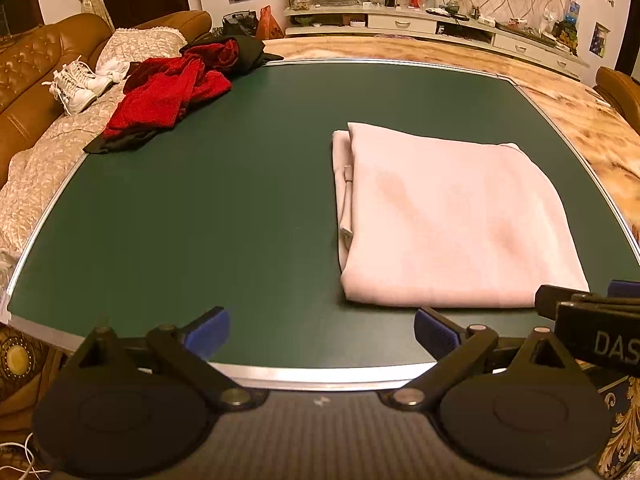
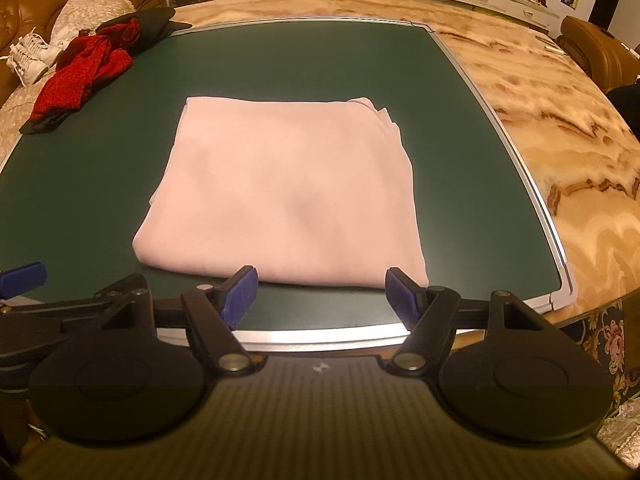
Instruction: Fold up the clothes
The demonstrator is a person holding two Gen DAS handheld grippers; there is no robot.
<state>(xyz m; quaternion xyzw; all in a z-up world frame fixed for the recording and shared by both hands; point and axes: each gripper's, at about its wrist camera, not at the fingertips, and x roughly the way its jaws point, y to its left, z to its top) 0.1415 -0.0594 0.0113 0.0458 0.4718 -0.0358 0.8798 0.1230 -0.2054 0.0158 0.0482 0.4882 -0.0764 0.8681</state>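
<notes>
Folded pink garment [image 2: 280,196] lies flat on the green counter [image 2: 300,56], both claws released above its near edge.

The left claw [image 1: 322,334] has its blue pads spread wide over bare green surface, nothing between them, with the garment off to its right. The right claw [image 2: 322,296] is likewise spread and empty-handed, its pads just short of the garment's near hem (whether they brush the cloth cannot be told). The garment is a neat rectangle, layered edges showing on its left side in the left wrist view. A crumpled red and black pile of clothes [image 1: 172,96] sits at the far left corner, well apart. White shoes [image 1: 78,84] rest on the sofa [image 1: 24,76] beyond.
</notes>
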